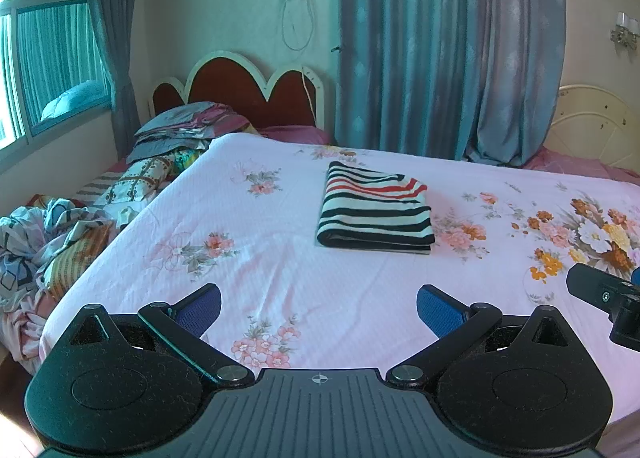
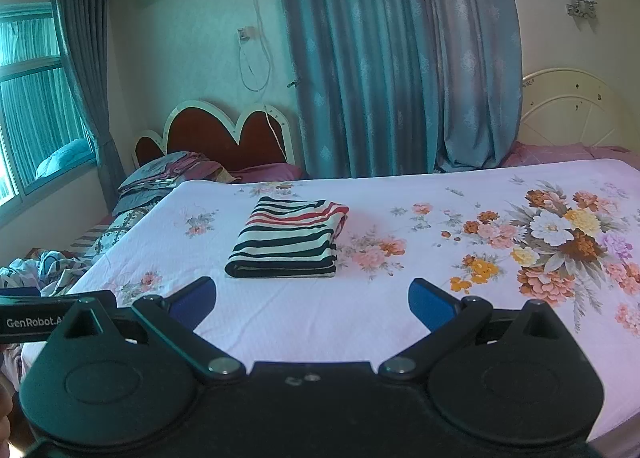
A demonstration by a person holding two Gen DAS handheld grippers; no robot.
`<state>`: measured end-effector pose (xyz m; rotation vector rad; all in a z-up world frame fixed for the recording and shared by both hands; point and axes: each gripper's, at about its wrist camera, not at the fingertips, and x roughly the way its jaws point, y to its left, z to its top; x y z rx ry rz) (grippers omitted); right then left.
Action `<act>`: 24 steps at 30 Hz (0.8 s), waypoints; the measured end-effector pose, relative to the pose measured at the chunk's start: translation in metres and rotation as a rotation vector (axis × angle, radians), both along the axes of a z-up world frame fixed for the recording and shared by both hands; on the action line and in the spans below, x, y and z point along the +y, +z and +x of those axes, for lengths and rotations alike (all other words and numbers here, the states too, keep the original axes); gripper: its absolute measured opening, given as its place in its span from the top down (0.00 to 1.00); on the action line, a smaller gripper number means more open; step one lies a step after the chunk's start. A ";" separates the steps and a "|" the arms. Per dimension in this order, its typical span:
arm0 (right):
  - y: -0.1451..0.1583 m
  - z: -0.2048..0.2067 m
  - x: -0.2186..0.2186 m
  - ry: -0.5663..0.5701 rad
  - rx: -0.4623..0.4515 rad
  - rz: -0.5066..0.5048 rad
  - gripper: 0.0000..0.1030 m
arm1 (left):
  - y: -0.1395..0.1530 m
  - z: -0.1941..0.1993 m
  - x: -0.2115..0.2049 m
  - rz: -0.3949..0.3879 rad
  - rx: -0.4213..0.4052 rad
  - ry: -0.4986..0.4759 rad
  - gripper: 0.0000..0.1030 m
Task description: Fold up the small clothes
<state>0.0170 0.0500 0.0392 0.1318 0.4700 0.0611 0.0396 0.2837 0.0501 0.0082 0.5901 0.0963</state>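
Observation:
A striped garment [image 1: 376, 208], black, white and red, lies folded into a neat rectangle on the pink floral bed sheet [image 1: 280, 290]. It also shows in the right wrist view [image 2: 290, 238]. My left gripper [image 1: 319, 308] is open and empty, held above the sheet in front of the garment. My right gripper [image 2: 312, 304] is open and empty, also short of the garment, to the right of the left one. Part of the right gripper [image 1: 608, 294] shows at the right edge of the left wrist view. Part of the left gripper [image 2: 36, 320] shows at the left edge of the right wrist view.
A heap of loose clothes [image 1: 52, 234] lies at the bed's left side. Stacked bedding [image 1: 184, 130] sits by the red headboard [image 1: 244, 92]. Blue curtains [image 1: 448, 50] hang behind the bed. A window [image 1: 44, 58] is at the left.

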 end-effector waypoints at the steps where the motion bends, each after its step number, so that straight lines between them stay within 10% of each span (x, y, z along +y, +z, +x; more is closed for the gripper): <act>1: -0.001 0.001 0.001 0.000 0.001 0.000 0.01 | 0.000 0.000 -0.001 0.001 0.000 0.000 0.00; 24: -0.019 0.022 -0.017 -0.030 0.065 0.002 0.01 | -0.025 0.044 -0.014 0.031 0.015 -0.022 0.00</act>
